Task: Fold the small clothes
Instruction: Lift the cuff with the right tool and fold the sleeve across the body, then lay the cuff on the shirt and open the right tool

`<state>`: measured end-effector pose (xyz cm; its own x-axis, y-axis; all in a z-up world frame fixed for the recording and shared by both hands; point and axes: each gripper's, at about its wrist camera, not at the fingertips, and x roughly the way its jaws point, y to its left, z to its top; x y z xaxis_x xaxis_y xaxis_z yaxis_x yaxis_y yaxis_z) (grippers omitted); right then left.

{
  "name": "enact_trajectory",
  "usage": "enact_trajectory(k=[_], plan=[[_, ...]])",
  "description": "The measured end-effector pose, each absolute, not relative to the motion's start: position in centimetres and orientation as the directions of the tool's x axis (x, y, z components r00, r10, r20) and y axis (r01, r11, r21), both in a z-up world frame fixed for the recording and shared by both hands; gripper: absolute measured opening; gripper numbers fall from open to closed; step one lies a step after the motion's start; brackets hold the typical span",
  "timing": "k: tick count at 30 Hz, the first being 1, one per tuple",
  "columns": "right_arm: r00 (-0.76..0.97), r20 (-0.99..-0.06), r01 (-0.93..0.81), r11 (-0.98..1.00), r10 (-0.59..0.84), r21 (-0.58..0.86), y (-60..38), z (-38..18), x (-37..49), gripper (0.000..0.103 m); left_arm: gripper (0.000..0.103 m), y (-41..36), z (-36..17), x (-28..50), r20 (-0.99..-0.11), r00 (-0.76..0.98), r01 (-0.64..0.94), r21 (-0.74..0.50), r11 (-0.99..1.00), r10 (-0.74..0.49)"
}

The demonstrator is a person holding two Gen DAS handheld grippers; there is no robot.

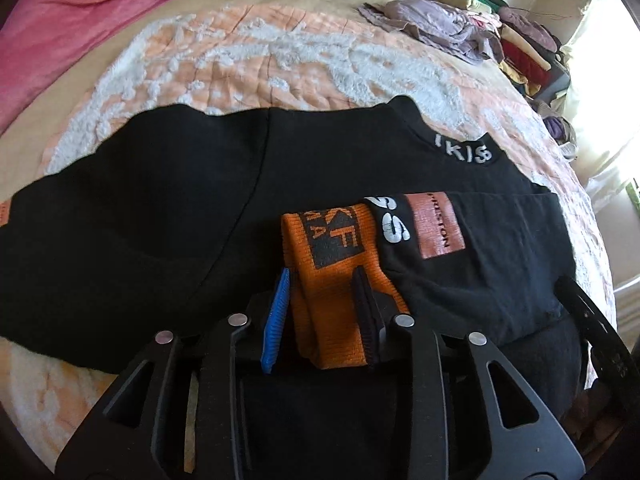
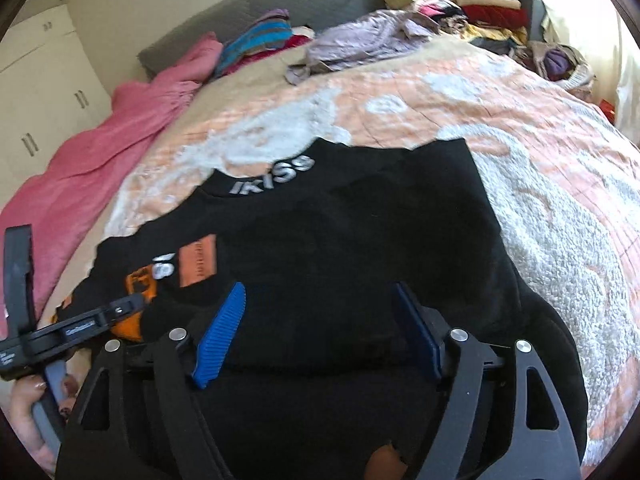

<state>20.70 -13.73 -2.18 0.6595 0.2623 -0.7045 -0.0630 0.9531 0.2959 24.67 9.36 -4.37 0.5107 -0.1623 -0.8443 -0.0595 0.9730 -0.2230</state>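
A black sweater (image 1: pixel 160 208) with white "IKISS" lettering on its collar lies spread on the bed, and its body (image 2: pixel 360 240) fills the right wrist view too. One orange cuff (image 1: pixel 332 248) is folded in over the chest, beside a rust-coloured patch (image 1: pixel 436 228). My left gripper (image 1: pixel 320 312) stands around that cuff, its pads slightly apart from the fabric. My right gripper (image 2: pixel 320 292) is open wide just above the sweater's lower body, gripping nothing. The left gripper (image 2: pixel 80 328) and the hand holding it show at the left of the right wrist view.
The sweater rests on a peach and white quilt (image 1: pixel 280 52). A pink blanket (image 2: pixel 100 136) lies along the left side. Piles of loose clothes (image 2: pixel 460 4) crowd the far right corner, with a lilac garment (image 2: pixel 360 36) nearer. White cupboards (image 2: pixel 40 80) stand beyond the bed.
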Motion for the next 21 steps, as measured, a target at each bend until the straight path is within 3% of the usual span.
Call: enact_trajectory(k=[4,12,15,21], plan=[[0.675,-0.680,-0.111,0.950,0.287,0.291,-12.5,-0.8,19.6,0.082,0.035,10.2,-3.3,23.4,-0.827,0.538,-0.063,-0.231,0.971,-0.162],[0.713,-0.631,-0.183,0.950,0.304,0.251,-10.1,1.8,17.8,0.095,0.074,12.2,-0.6,21.2,-0.782,0.617,-0.108,-0.198,0.974,-0.091],[0.717,-0.619,-0.213,0.946,0.322,0.245,-8.9,2.5,17.5,0.097,0.082,13.7,0.2,20.7,-0.763,0.644,-0.151,-0.194,0.969,-0.053],[0.713,-0.610,-0.276,0.938,0.347,0.212,-5.4,3.4,17.3,0.098,0.085,17.4,0.9,19.3,-0.732,0.680,-0.255,-0.184,0.949,0.041]])
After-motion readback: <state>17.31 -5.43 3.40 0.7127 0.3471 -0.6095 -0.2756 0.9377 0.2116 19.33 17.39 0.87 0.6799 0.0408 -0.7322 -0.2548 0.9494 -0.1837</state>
